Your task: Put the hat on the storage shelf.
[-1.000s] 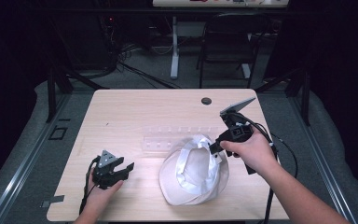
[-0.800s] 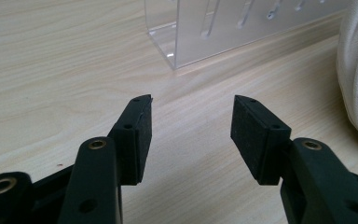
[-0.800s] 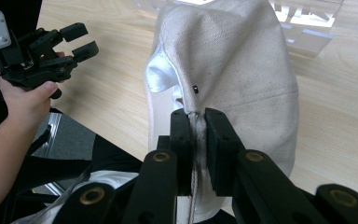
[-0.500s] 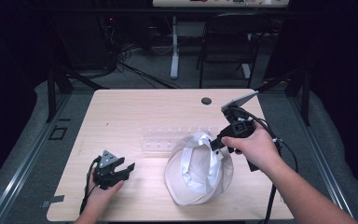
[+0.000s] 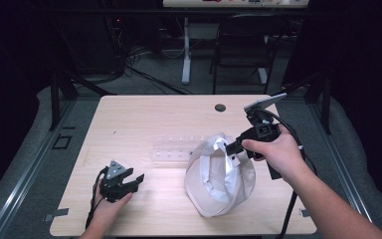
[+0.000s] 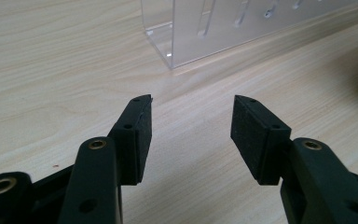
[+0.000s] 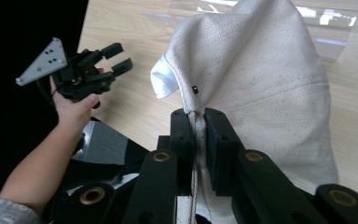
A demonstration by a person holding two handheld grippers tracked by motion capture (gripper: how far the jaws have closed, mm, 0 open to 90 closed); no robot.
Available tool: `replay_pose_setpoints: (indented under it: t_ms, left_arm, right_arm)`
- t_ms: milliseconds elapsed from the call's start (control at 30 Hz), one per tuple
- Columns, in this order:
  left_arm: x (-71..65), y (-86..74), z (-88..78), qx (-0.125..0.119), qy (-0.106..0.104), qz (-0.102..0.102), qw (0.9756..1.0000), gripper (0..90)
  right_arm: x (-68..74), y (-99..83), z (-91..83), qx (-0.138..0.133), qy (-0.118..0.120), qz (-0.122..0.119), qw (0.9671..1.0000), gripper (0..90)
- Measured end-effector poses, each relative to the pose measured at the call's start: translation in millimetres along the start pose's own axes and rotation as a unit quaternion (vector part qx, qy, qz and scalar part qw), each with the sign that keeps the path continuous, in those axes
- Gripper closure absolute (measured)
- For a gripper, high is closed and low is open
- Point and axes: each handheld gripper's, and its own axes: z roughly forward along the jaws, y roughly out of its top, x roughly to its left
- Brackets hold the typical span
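Observation:
A cream cloth cap (image 5: 221, 174) hangs over the table's right half, lifted at its upper right edge. My right gripper (image 5: 235, 147) is shut on that edge; in the right gripper view the cloth (image 7: 256, 74) is pinched between the two black jaws of the right gripper (image 7: 196, 115) and drapes away from them. Near the front left of the table, my left gripper (image 5: 135, 180) rests open with nothing in it. Seen from the left gripper view, the left gripper (image 6: 191, 119) has bare wood between its spread jaws. It also appears far off in the right gripper view as the left gripper (image 7: 116, 56).
A clear plastic rack (image 5: 176, 148) with slots lies on the wooden table (image 5: 144, 119) just left of the cap; its corner shows ahead as the clear rack (image 6: 223, 28). A small dark disc (image 5: 220, 107) sits near the far edge. A chair and cables stand beyond the table.
My right gripper has lifted the cap's edge a little higher and farther, so the cap stands more upright. The left gripper has not moved.

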Motion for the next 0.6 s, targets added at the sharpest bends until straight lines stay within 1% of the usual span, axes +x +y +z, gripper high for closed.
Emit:
replay_pose_setpoints:
  t_ms: [33,133,200,233,267,333,367,467,500,533,600]
  left_arm:
    - [0.0,0.0,0.0,0.0,0.0,0.0,1.0,48.7]
    - [-0.6,-0.2,0.0,0.0,0.001,-0.001,1.0,48.8]
    - [-0.7,-0.2,-0.1,0.0,0.001,0.0,1.0,48.8]
    - [-1.1,-0.3,0.0,-0.001,0.002,-0.001,1.0,48.7]
    - [-1.3,-0.3,0.0,-0.002,0.001,-0.001,1.0,48.6]
    - [-1.6,-0.1,0.0,-0.004,0.0,0.001,1.0,48.3]
    - [-1.3,0.3,-0.4,-0.003,-0.001,0.004,1.0,48.3]
    - [-0.9,0.7,-1.3,-0.006,-0.003,0.005,1.0,47.7]
    - [-1.5,0.8,-1.4,-0.007,-0.004,0.004,1.0,47.7]
    - [-1.5,0.8,-1.4,-0.007,-0.004,0.004,1.0,47.6]
    - [-2.1,0.9,-1.2,-0.008,-0.005,0.004,1.0,47.7]
  right_arm:
    - [0.0,0.0,0.0,0.0,0.0,0.0,1.0,82.6]
    - [-0.6,0.1,-4.7,-0.01,0.015,0.005,0.9998,82.6]
    - [-0.4,0.2,-5.8,-0.014,0.015,0.006,0.9998,82.6]
    - [-0.8,0.4,-7.3,-0.014,0.019,0.005,0.9997,82.6]
    - [-0.5,0.4,-8.2,-0.018,0.02,0.009,0.9996,82.6]
    - [-1.6,1.3,-11.1,-0.027,0.031,0.014,0.999,82.6]
    - [-1.6,1.3,-11.1,-0.027,0.031,0.014,0.999,82.6]
    - [-5.6,3.3,-14.9,-0.034,0.053,0.013,0.9979,82.6]
    - [-8.2,5.2,-17.2,-0.044,0.07,0.022,0.9964,82.6]
    - [-8.2,5.2,-17.2,-0.044,0.07,0.022,0.9964,82.6]
    - [-10.4,7.3,-19.4,-0.05,0.083,0.023,0.995,82.5]
